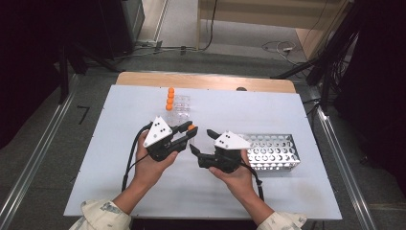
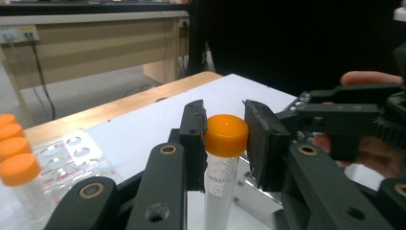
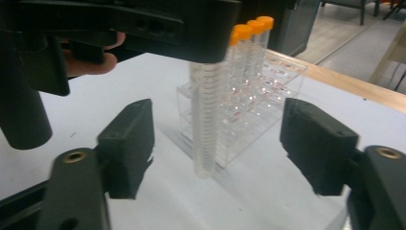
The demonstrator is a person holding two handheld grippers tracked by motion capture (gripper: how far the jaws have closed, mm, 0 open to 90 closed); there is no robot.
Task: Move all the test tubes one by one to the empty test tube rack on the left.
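Observation:
My left gripper (image 1: 190,130) (image 2: 224,125) is shut on a clear plastic tube (image 2: 221,172) just under its orange cap (image 2: 226,134) (image 1: 191,127). The tube hangs upright above the white table. In the right gripper view the tube's body (image 3: 205,120) stands between the two wide-apart jaws of my right gripper (image 3: 222,143) (image 1: 202,140), and neither pad touches it. The right gripper is open and sits just right of the left one, pointing toward it. The left gripper's black body (image 3: 143,24) covers the tube's top in that view.
A clear tube rack (image 1: 178,108) (image 3: 244,120) with three orange-capped tubes (image 1: 170,98) (image 2: 16,165) stands behind the grippers. A perforated metal rack (image 1: 273,151) lies at the right. The white board (image 1: 119,158) lies on a wooden table (image 1: 206,80).

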